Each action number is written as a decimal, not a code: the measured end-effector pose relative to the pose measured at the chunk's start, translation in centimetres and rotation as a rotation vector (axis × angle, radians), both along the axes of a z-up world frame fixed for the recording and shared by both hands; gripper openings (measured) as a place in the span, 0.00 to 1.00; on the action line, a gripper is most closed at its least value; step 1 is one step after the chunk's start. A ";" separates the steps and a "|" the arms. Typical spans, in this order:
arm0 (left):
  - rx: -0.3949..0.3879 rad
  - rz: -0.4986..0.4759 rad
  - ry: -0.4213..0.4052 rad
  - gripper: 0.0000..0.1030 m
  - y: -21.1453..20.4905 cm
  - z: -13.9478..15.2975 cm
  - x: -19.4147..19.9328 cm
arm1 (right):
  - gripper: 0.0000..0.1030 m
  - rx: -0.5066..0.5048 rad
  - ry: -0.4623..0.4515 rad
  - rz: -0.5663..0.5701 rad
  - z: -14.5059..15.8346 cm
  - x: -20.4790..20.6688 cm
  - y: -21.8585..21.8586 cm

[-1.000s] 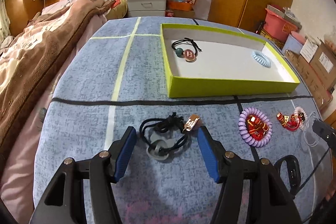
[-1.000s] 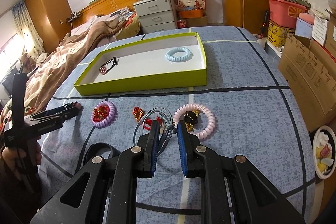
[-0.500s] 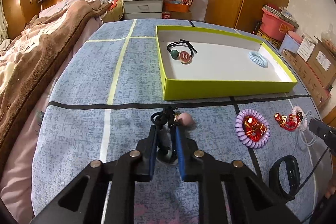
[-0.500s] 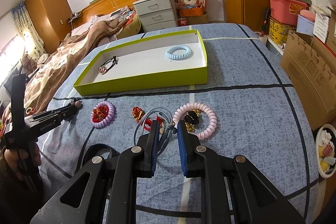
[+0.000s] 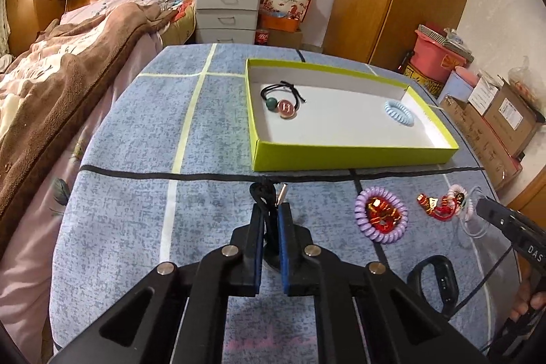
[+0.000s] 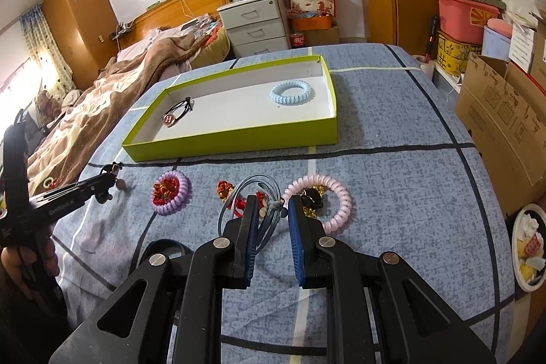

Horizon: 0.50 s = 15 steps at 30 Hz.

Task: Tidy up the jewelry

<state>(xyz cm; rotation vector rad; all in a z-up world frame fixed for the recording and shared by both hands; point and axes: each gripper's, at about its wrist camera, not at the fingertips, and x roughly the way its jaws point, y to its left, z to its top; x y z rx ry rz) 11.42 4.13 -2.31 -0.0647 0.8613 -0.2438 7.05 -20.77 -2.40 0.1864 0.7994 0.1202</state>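
Since a second ago the left hand-held gripper (image 5: 271, 220) has closed its jaws on the black hair tie (image 5: 264, 197), pinching it above the blue desk (image 5: 119, 193). The right hand-held gripper (image 6: 271, 214) sits narrowly parted around the blue-grey hair tie (image 6: 269, 210); whether its pads press it I cannot tell. Farther off, the green tray (image 5: 341, 156) holds two ties.

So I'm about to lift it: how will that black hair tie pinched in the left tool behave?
The black hair tie is thin cord, so it will probably droop. Its charm may swing. The left tool has just been closing on it, so it probably stays held.
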 end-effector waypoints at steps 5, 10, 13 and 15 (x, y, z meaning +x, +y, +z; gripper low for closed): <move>-0.015 -0.010 -0.019 0.08 -0.2 0.8 -0.2 | 0.18 0.002 -0.012 0.004 0.7 0.2 0.0; -0.062 -0.018 -0.051 0.08 -0.2 2.4 -0.2 | 0.18 0.019 -0.023 0.008 1.4 0.7 -0.1; -0.064 -0.022 -0.074 0.08 -0.5 3.4 0.4 | 0.18 0.021 -0.033 0.012 2.0 1.3 -0.2; -0.062 -0.027 -0.088 0.08 -0.8 3.9 0.7 | 0.18 0.021 -0.036 0.011 2.4 1.7 -0.2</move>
